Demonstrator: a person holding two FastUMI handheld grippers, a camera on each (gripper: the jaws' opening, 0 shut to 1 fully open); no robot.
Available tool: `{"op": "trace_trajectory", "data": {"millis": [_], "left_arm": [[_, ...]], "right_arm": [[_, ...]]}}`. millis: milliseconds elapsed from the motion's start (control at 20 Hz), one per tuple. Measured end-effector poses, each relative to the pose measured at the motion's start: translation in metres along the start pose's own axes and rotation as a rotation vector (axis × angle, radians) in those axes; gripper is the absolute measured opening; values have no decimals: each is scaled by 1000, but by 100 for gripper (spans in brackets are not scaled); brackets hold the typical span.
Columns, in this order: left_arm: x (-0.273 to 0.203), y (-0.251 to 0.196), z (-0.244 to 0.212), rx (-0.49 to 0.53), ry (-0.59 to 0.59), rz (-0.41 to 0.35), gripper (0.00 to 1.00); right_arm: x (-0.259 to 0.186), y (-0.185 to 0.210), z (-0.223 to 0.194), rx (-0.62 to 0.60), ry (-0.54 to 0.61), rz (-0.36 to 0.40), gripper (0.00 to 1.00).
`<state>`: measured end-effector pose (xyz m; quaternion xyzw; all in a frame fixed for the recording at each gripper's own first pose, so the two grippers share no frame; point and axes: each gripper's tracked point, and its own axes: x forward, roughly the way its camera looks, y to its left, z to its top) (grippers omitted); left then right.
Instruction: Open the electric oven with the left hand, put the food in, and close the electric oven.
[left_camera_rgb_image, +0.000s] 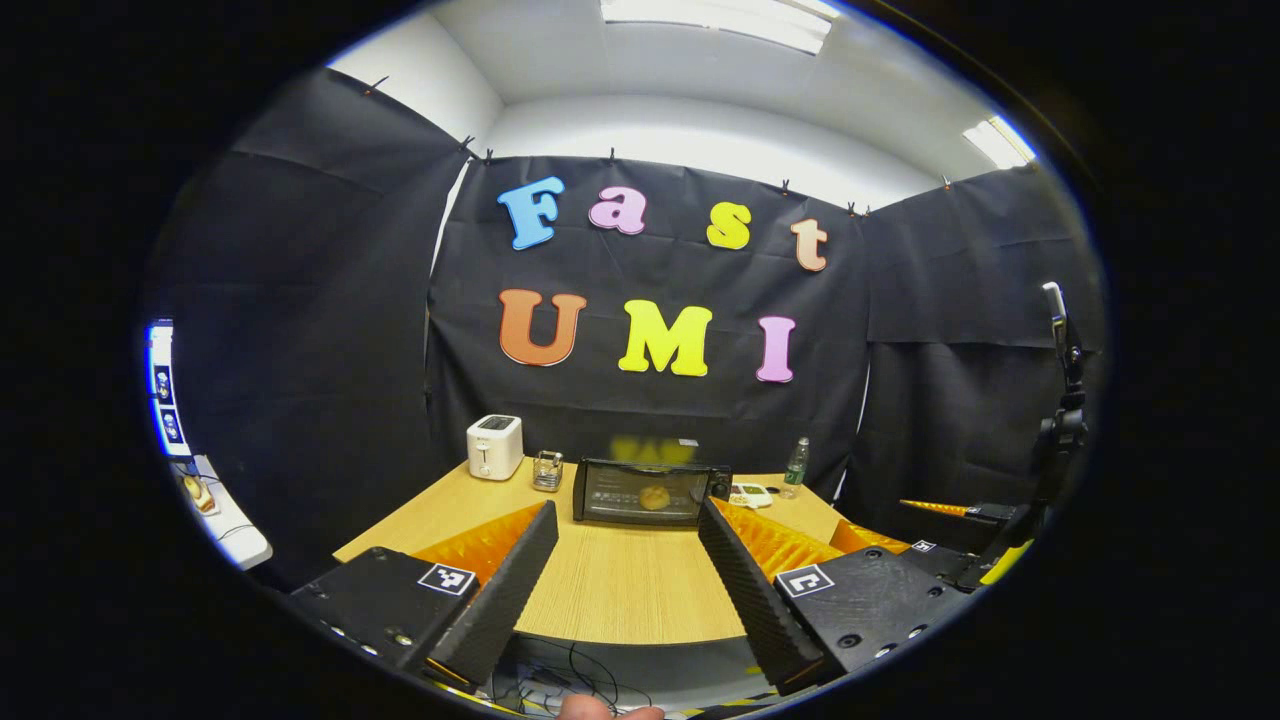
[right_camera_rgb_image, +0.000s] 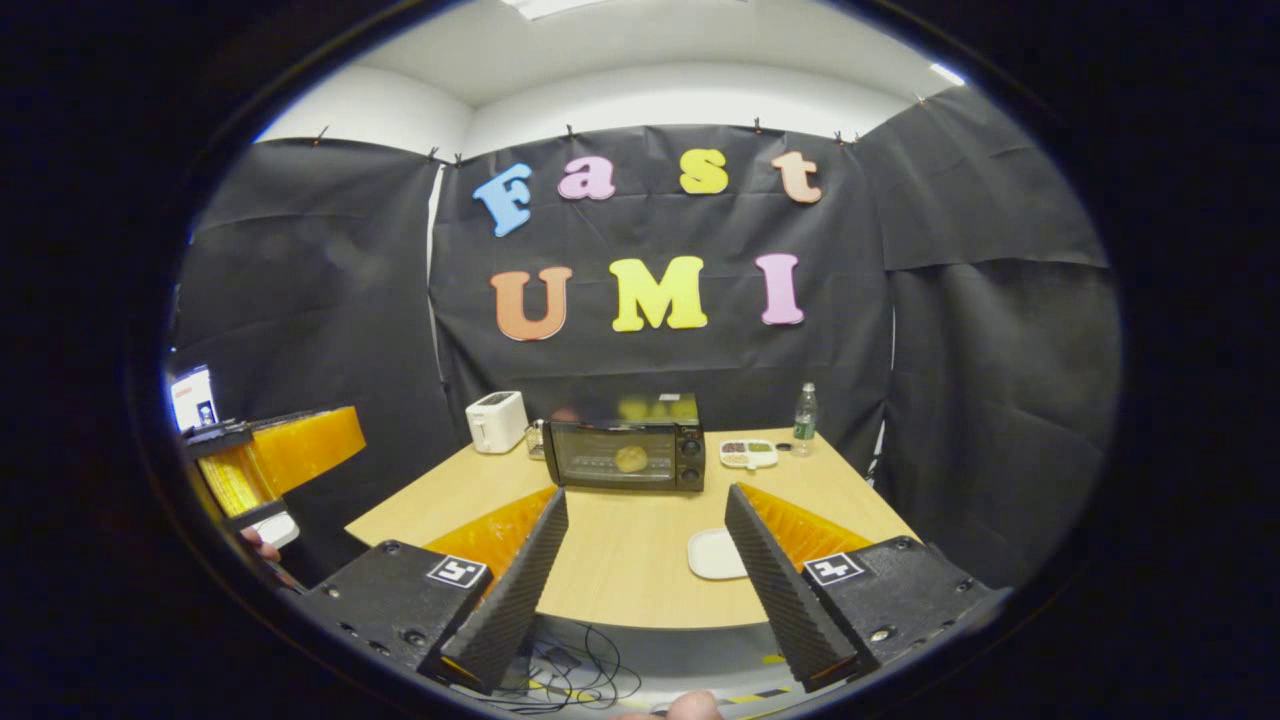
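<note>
The black electric oven (left_camera_rgb_image: 650, 492) stands at the back of the wooden table (left_camera_rgb_image: 620, 590) with its glass door shut. A round bun (left_camera_rgb_image: 655, 496) lies inside behind the glass. The oven (right_camera_rgb_image: 625, 455) and bun (right_camera_rgb_image: 631, 458) look the same in the right gripper view. My left gripper (left_camera_rgb_image: 627, 514) is open, held back off the table's near edge and facing the oven. My right gripper (right_camera_rgb_image: 647, 495) is open too and holds nothing, with a bare white plate (right_camera_rgb_image: 716, 553) on the table just inside its right finger. The left gripper (right_camera_rgb_image: 270, 455) also shows far left in the right gripper view.
A white toaster (left_camera_rgb_image: 494, 446) and a small glass jar (left_camera_rgb_image: 547, 470) stand left of the oven. To the oven's right are a compartment dish (right_camera_rgb_image: 748, 453) and a plastic bottle (right_camera_rgb_image: 805, 418). A dark stand (left_camera_rgb_image: 1060, 400) rises at the right. Cables (right_camera_rgb_image: 570, 670) lie on the floor below the table edge.
</note>
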<state>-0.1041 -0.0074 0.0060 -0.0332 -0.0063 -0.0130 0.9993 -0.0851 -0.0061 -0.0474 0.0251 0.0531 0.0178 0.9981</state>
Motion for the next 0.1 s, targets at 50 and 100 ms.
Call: {"op": "trace_trajectory", "data": {"millis": [50, 100], "left_arm": [[1, -1, 0, 4, 0, -1, 94], [1, -1, 0, 6, 0, -3, 93]], "right_arm": [[1, 0, -2, 0, 1, 0, 96], [0, 0, -3, 2, 3, -1, 96]]}}
